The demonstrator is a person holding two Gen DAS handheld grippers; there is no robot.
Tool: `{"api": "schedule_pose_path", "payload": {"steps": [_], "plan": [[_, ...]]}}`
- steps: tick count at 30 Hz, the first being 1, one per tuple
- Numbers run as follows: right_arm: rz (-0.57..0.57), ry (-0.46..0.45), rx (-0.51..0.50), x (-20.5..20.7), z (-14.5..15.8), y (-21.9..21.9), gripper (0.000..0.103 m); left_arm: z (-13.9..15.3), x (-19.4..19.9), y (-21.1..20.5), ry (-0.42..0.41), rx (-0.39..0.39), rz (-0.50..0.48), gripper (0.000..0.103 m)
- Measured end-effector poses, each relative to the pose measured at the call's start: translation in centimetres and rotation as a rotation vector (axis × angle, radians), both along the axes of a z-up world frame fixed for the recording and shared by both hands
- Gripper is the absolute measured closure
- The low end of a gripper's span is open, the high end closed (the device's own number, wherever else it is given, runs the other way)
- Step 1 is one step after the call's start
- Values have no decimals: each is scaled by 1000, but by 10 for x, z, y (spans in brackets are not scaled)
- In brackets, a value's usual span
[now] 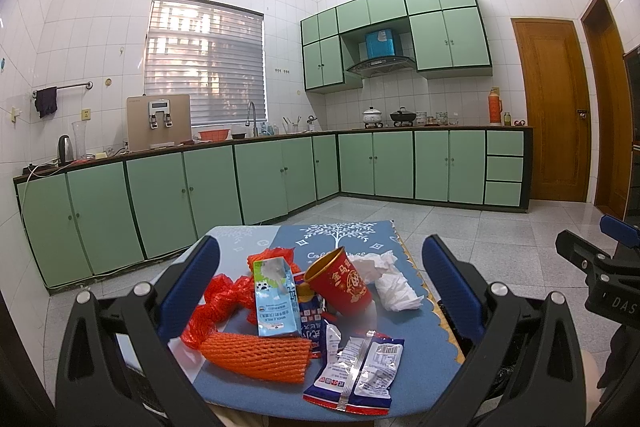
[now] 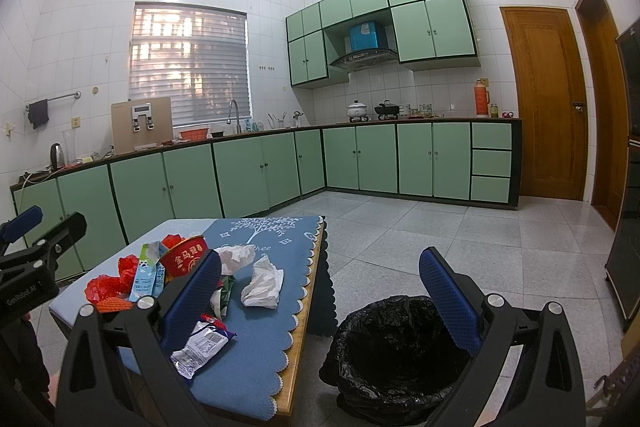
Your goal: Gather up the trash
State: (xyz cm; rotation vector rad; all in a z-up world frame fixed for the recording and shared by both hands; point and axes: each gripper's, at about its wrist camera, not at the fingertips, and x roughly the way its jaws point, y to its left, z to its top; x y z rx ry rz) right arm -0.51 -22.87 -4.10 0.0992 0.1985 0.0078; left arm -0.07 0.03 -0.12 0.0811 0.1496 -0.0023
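Blue pads: each gripper has 2 fingers with bumpy blue pads [image 1: 452, 291], likely so slippery trash does not slide out.
Left gripper [image 1: 320, 291]: its fingers are spread wide and hold nothing. It hangs over the pile, so a grab could start from here.
Right gripper [image 2: 320, 297]: it is spread wide too, and empty. 1 finger is over the table edge and the other is over the bin, so it sits between the trash and the place the trash goes.
Trash pile: all of it lies close together on the blue cloth [image 1: 248, 379].
Nearest the left gripper: an orange foam net [image 1: 256, 357] and a shiny snack wrapper [image 1: 356, 367] lie flat at the front.
Middle: a blue milk carton [image 1: 276, 301] leans beside a red paper cup [image 1: 344, 283] that is tipped on its side.
Right side: white crumpled tissues [image 1: 394, 285] lie just beside the cup.
Back left: a red crinkly bag [image 1: 216, 301] sits behind the net.
Bin [image 2: 396, 351]: it stands on the floor just beside the table, with a black bag inside. It looks empty, so I think no trash is in yet.
Why so close: the bin is right by the table edge, so each piece needs only a short trip.
Watch out: tissues and wrappers are thin and flat, so they may be hard to pinch.
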Motion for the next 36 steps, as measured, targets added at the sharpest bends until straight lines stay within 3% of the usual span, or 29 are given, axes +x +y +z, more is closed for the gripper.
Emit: {"api": "schedule_pose_path", "payload": {"steps": [22, 31, 36], "plan": [[4, 11, 1, 5, -3, 1, 6, -1, 1, 2, 1, 3, 1, 5], [47, 97, 1, 56, -21, 14, 7, -23, 42, 27, 87, -1, 90, 5], [127, 194, 28, 105, -41, 32, 21, -34, 73, 37, 133, 6, 127, 5]]}}
